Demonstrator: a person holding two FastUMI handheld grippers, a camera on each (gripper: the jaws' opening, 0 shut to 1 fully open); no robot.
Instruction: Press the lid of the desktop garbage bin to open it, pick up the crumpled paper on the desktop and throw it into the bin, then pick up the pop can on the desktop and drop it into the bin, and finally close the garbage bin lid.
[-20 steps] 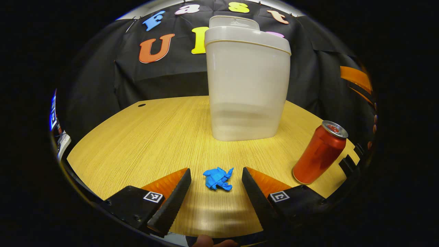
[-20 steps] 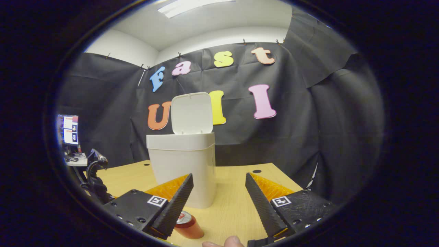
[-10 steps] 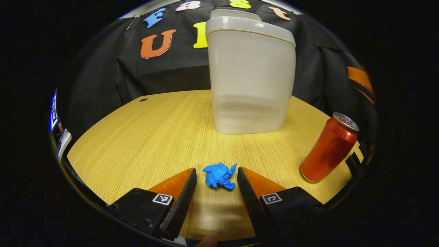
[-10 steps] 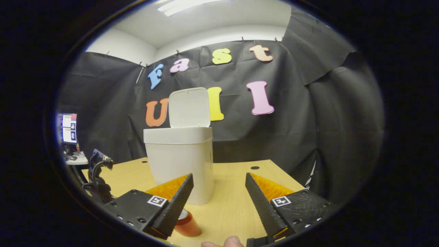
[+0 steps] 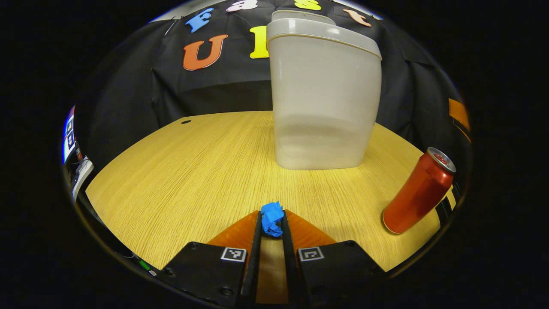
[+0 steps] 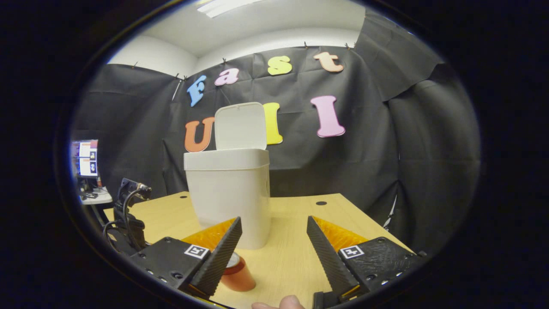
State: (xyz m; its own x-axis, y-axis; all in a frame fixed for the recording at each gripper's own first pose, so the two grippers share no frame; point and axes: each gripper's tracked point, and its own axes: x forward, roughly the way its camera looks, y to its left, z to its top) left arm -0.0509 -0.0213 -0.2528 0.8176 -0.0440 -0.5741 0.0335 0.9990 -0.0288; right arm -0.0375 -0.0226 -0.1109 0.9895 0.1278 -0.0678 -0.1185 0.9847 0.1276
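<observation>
Bin at centre, paper low, can to the right

In the left gripper view the garbage bin (image 5: 324,98) stands on the surface (image 5: 193,171) at upper centre. The crumpled paper (image 5: 272,218) lies at lower centre, between the left hand-held gripper's (image 5: 271,225) fingers. The pop can (image 5: 418,192) stands at right. In the right gripper view the bin's lid (image 6: 240,125) stands up behind its opening.

recording booth | black cloth wall (image 6: 364,141) | wooden desk (image 5: 193,171) (monitor (image 6: 87,158) beside)
</observation>
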